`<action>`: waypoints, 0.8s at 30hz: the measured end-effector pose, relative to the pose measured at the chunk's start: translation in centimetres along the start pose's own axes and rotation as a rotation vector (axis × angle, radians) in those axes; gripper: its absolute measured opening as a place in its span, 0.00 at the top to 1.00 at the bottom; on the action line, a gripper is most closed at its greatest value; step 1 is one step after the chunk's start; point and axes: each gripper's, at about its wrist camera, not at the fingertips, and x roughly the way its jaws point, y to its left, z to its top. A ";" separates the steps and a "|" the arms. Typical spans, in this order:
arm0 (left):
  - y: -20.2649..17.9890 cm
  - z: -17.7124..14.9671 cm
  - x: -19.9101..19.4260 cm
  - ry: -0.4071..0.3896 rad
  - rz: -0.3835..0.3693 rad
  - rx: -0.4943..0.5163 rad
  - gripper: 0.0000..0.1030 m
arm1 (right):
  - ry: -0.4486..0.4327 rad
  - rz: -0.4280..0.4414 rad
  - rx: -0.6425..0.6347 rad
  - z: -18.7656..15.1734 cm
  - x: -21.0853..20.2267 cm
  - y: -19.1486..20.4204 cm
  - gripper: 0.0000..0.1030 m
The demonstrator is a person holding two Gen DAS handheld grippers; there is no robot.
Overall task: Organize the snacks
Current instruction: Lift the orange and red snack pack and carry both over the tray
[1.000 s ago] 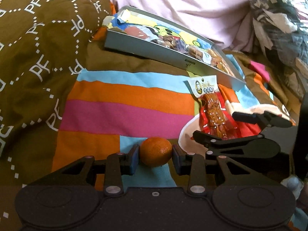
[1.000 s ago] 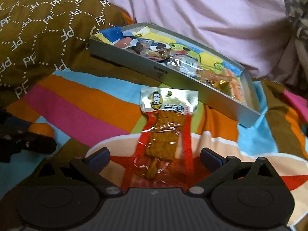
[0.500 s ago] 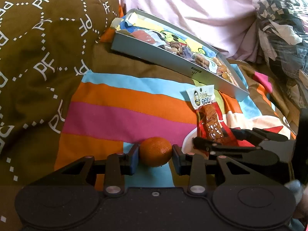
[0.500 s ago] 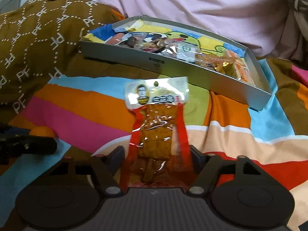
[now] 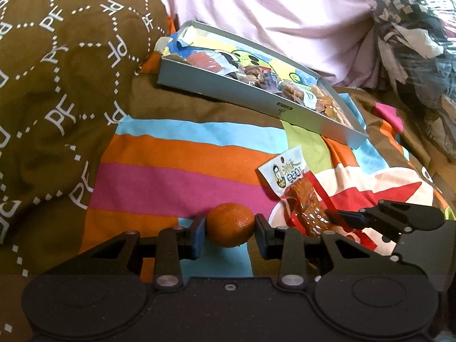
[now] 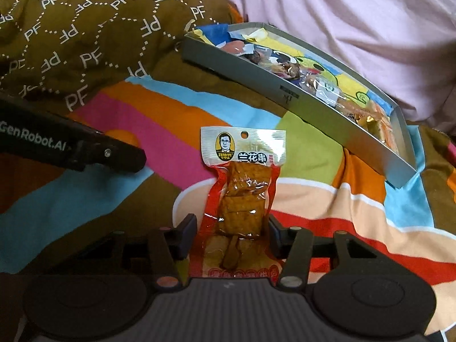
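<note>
An orange mandarin [image 5: 230, 229] sits just above the striped blanket, with my left gripper [image 5: 229, 235] shut on it, both pads against its sides. A red snack packet [image 6: 239, 199] with a white header and brown tofu pieces stands between the pads of my right gripper [image 6: 232, 233]. Those jaws are closing and squeeze the packet's lower part. In the left wrist view the same packet [image 5: 299, 193] tilts up off the blanket, to the right of the mandarin. Further back lies a grey tray [image 6: 285, 97] holding several wrapped snacks. One left finger [image 6: 114, 154] shows at the left edge.
A colourful striped blanket [image 5: 171, 154] covers the bed. A brown quilt printed with letters [image 5: 57, 85] rises at the left. Pink bedding [image 5: 285, 14] lies behind the tray [image 5: 256, 97], and a heap of dark patterned cloth [image 5: 413, 42] at the far right.
The right jaws have come in from wide apart onto the packet, which is now narrower and tipped up. The left gripper keeps the mandarin and has stayed put.
</note>
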 end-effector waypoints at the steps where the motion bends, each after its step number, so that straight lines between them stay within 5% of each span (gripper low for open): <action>1: -0.1 0.0 -0.1 -0.004 -0.001 0.004 0.63 | 0.001 0.001 0.003 -0.1 -0.3 0.0 0.47; 15: -1.3 0.4 -1.2 -0.083 -0.023 -0.002 0.63 | -0.098 -0.176 -0.261 -2.0 -4.5 2.4 0.47; 24: -4.1 5.3 -2.5 -0.210 -0.010 0.028 0.63 | -0.219 -0.243 -0.212 0.3 -5.7 0.1 0.47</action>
